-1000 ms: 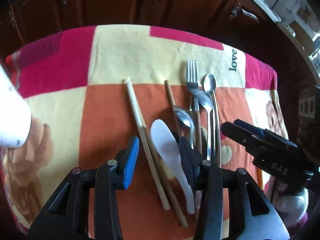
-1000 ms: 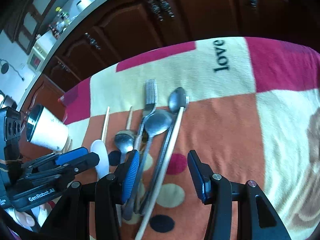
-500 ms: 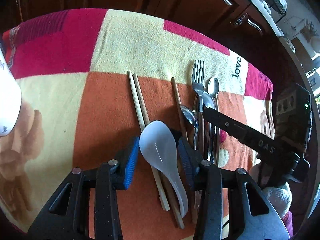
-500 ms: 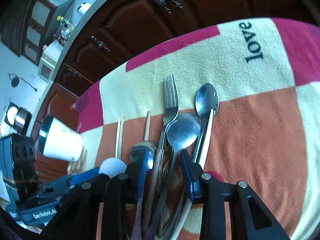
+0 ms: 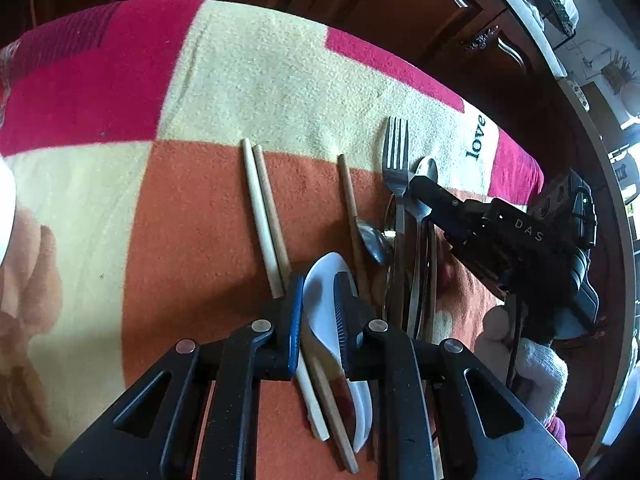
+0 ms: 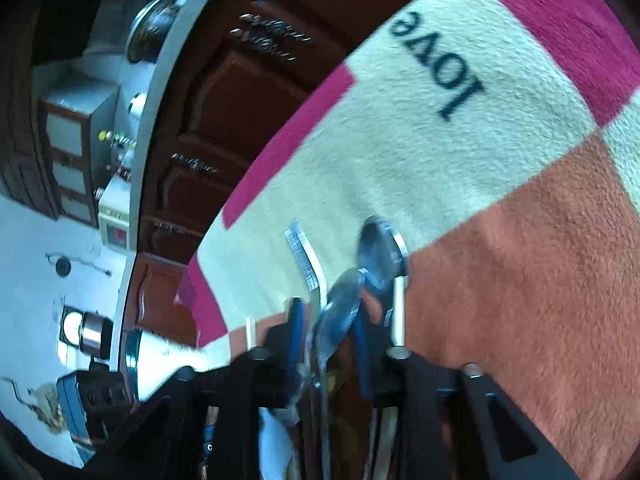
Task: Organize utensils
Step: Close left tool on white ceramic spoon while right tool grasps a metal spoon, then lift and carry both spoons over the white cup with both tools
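Observation:
Utensils lie in a row on a checked blanket [image 5: 200, 220]. My left gripper [image 5: 318, 296] is shut on a white plastic spoon [image 5: 324, 280], with two pale chopsticks [image 5: 264, 216] just left of it. A wooden-handled spoon [image 5: 360, 224], a fork [image 5: 396, 160] and a steel spoon [image 5: 426, 172] lie to the right. My right gripper [image 6: 330, 322], black in the left wrist view [image 5: 460, 216], is shut on a large steel spoon [image 6: 340, 300], beside the fork [image 6: 304, 256] and another spoon [image 6: 380, 248].
A white cup [image 6: 168, 356] lies on its side at the blanket's left edge. Dark wooden cabinets [image 5: 380, 0] stand behind the table. A gloved hand [image 5: 528, 360] holds the right gripper.
Both grippers have closed: the left onto the white plastic spoon, the right onto the large steel spoon. The right gripper has moved in low over the fork and spoons and tilted.

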### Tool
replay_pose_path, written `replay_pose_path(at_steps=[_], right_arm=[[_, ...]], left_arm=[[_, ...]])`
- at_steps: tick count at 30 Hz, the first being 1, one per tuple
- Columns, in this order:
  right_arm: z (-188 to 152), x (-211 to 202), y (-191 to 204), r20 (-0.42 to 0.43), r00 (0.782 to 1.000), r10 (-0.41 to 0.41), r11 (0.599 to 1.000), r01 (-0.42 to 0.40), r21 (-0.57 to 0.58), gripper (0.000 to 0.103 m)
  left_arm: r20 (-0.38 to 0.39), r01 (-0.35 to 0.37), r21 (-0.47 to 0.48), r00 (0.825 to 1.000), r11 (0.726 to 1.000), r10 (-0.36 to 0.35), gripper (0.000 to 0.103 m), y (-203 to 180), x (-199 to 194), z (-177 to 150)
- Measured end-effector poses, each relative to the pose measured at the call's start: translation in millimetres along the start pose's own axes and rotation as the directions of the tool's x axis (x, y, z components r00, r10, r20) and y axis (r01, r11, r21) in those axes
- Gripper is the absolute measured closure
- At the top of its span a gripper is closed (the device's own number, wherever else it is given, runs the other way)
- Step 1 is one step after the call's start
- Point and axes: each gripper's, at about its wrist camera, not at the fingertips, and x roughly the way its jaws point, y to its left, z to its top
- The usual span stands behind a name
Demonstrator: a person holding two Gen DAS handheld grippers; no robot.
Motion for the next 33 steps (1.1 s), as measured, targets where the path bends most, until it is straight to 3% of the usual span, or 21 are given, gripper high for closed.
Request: replay_pose_path(at_steps=[3, 5, 10, 21, 29, 33], right_arm=[[-3.4, -4.9, -0.4, 0.012, 1.000, 0.018, 1.000, -0.018, -0.008, 0.096], [-6.7, -12.4, 3.9, 0.023, 1.000, 0.018, 0.999, -0.018, -0.031, 0.098], [-15.2, -30.6, 14.5, 0.021, 1.000, 0.023, 0.995, -0.021, -0.095, 0.099], [-35.6, -78.6, 67.8, 0.056, 0.995, 0.077, 0.975, -0.064, -0.211, 0.101], [-54.1, -77.2, 163.7, 0.009, 0.985, 0.174, 0.924, -0.160, -0.347, 0.101], [-61.8, -56.5, 216.1, -0.021, 0.970, 0.243, 0.895, -0.232, -0.382, 0.101]], left_arm=[[-0.018, 0.007, 0.023, 1.000, 1.000, -0.006, 0.089, -6.0, 8.8, 0.5], [-0.029, 0.008, 0.050, 1.000, 0.999, -0.007, 0.096, -12.0, 15.0, -0.8], [0.018, 0.008, 0.053, 1.000, 0.999, -0.009, 0.098, -11.3, 5.3, -4.2], [0.150, 0.042, 0.092, 0.987, 0.995, -0.056, 0.098, -3.5, -75.6, -15.0], [0.286, 0.033, 0.086, 0.956, 0.996, -0.056, 0.099, 23.5, -163.6, -11.6], [0.396, -0.029, 0.046, 0.918, 0.999, 0.009, 0.098, 63.3, -221.5, 10.2]])
